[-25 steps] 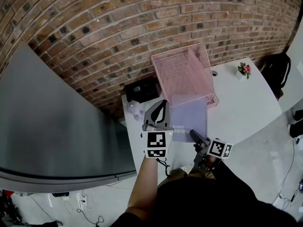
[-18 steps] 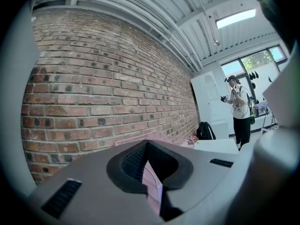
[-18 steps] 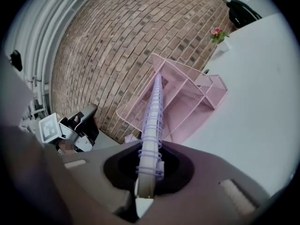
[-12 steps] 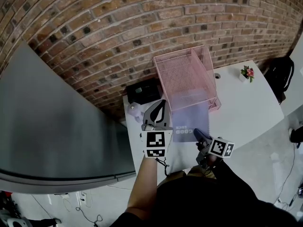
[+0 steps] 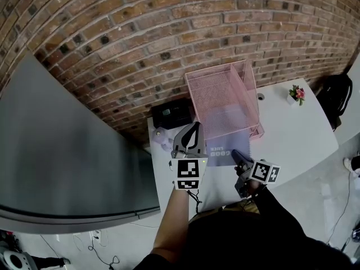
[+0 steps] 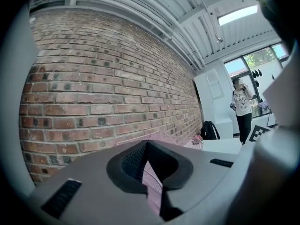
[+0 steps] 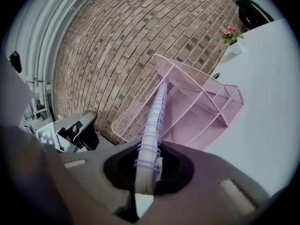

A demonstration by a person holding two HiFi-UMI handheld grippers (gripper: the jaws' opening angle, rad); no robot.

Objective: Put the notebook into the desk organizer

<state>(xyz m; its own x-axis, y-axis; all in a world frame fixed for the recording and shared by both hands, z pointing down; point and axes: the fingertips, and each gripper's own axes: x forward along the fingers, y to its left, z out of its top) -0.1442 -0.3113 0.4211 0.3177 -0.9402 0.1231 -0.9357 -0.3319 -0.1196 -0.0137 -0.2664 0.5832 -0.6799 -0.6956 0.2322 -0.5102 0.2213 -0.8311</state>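
Observation:
A lilac spiral notebook (image 5: 228,135) lies flat on the white table, its far end inside the pink wire-mesh desk organizer (image 5: 220,79). My right gripper (image 5: 237,155) is shut on the near end of the notebook's spiral edge. In the right gripper view that notebook (image 7: 154,118) runs from the right gripper (image 7: 149,149) straight toward the organizer (image 7: 206,108). My left gripper (image 5: 194,127) hovers beside the notebook's left edge, level, pointing at the brick wall. In the left gripper view the left gripper (image 6: 146,146) has its jaws together, with a thin pink strip in the slit; whether it is held is unclear.
A black device (image 5: 171,113) sits at the table's back left, with a small pale object (image 5: 160,135) near it. A potted flower (image 5: 296,94) stands at the back right of the table (image 5: 292,134). A grey panel (image 5: 56,151) fills the left. A person (image 6: 243,108) stands far off.
The notebook has slid forward, further into the organizer, with my right gripper moving along at its near end. The left gripper has stayed beside its left edge.

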